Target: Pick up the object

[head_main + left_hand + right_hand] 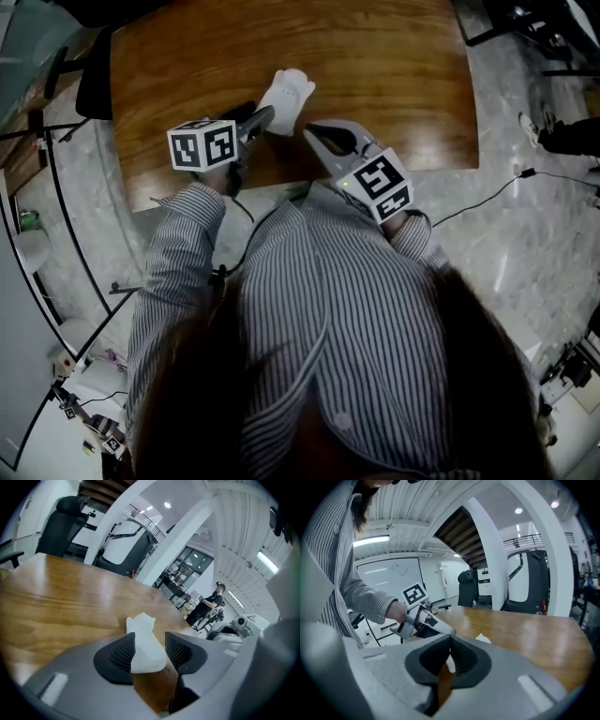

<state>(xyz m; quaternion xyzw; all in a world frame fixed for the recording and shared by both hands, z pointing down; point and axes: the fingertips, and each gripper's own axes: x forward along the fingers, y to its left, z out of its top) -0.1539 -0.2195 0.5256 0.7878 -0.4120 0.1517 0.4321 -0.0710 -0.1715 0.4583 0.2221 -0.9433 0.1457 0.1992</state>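
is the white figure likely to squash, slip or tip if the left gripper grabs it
Probably rigid: the white figure keeps crisp moulded edges. Likely light, being small between the left gripper pads. Its smooth, tapered sides might slip; the ribbed pads should help.

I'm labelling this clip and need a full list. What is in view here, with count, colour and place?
table: one, brown wood, centre of the head view
white object: one, white, on the table
chair: one, black, at the table's left edge
cable: one, black, on the floor, right
left gripper: one, grey, open, jaws either side of the white object
right gripper: one, grey, shut, empty, right of the object
shirt: one, striped, head view's foreground
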